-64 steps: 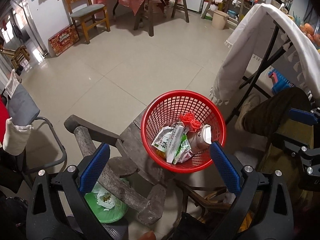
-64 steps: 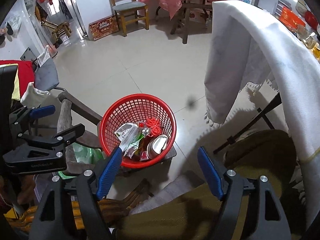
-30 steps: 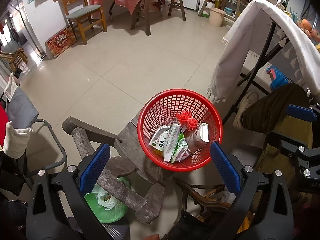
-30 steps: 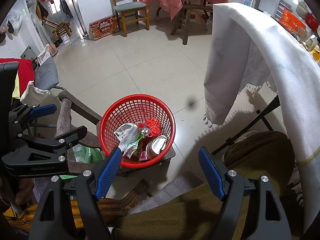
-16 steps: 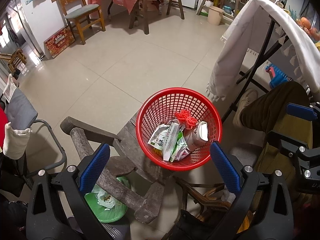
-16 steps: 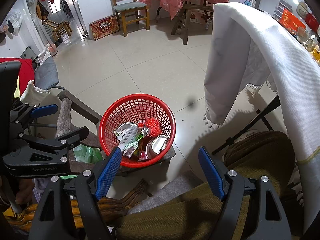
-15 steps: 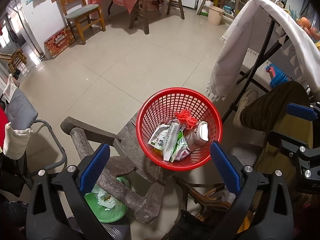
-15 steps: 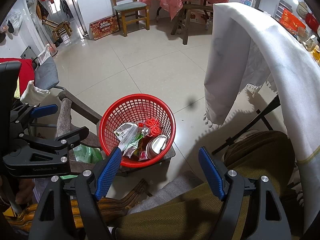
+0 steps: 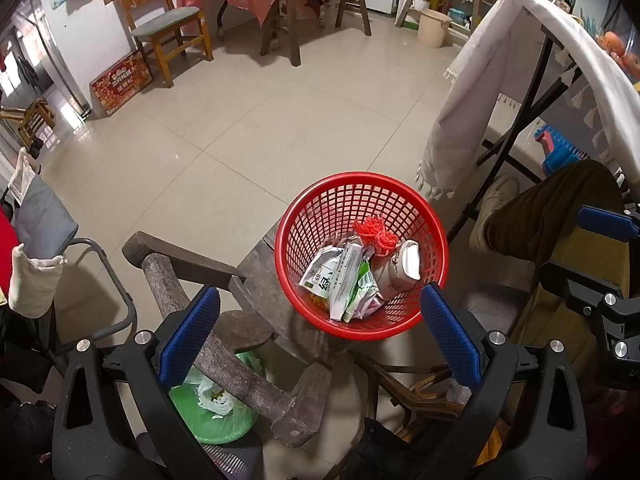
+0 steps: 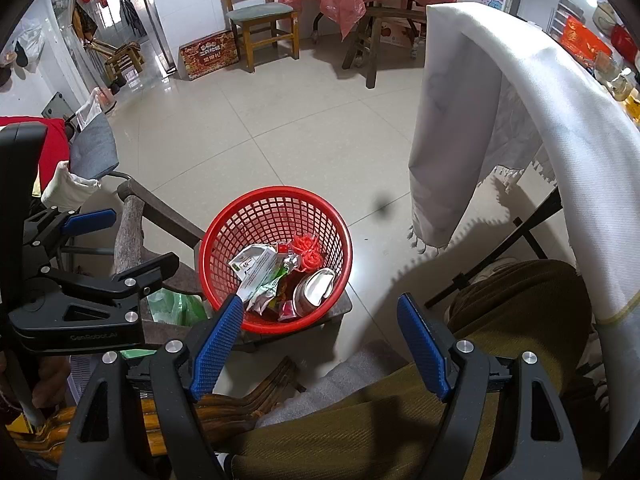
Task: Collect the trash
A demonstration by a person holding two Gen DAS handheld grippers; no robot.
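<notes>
Left wrist view showed your left hand-held gripper (image 9: 318, 328) spread wide and holding nothing, poised above and just short of the red basket (image 9: 404, 200). The basket sat on a dark wooden stool (image 9: 260, 276), and in it lay the trash: a green-and-white wrapper (image 9: 320, 278), a long white box (image 9: 344, 276), a crushed cup (image 9: 400, 268) and a clump of red string (image 9: 376, 232). In the right wrist view your right hand-held gripper (image 10: 320, 344) was likewise spread and empty, held over the near edge of the basket (image 10: 276, 200), with your knee in olive trousers (image 10: 520, 312) just below it.

Judging by this, the collecting looked largely done: every loose piece you could see was already inside the basket, and the tiled floor (image 9: 260, 120) around it showed no scraps. A green bag (image 9: 200, 408) with white paper lay under the stool; whether it counted as trash to be gathered could not be told. What remained, at most, was that bag or a last check.
</notes>
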